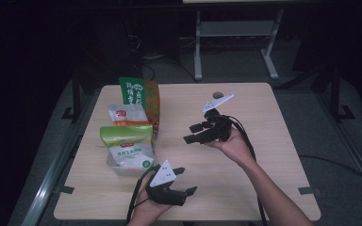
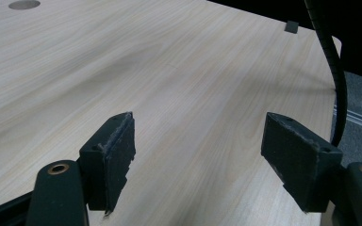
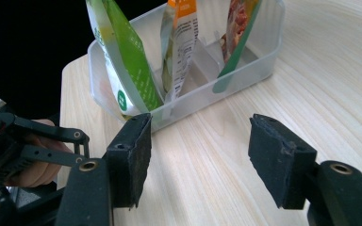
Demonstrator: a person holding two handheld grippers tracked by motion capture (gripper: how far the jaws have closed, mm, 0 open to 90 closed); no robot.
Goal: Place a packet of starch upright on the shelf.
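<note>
A clear plastic bin (image 1: 125,169) stands on the left of the wooden table (image 1: 273,155), its wall (image 3: 264,52) also near in the right gripper view. Three upright pouches fill it: a green-and-white one (image 1: 127,146) (image 3: 122,52) in front, a white-and-orange one (image 1: 128,114) (image 3: 181,37) in the middle, a green-and-orange one (image 1: 139,92) (image 3: 238,28) at the back. My right gripper (image 1: 190,133) (image 3: 200,150) hovers mid-table, pointing left at the bin, open and empty. Near the front edge my left gripper (image 1: 187,180) (image 2: 198,155) points right over bare wood, open and empty.
A round hole (image 1: 218,95) (image 2: 24,4) sits in the tabletop near its far edge. The right gripper's black cable (image 2: 334,70) trails off the table's right side. A metal stand (image 1: 235,28) rises on the dark floor behind the table.
</note>
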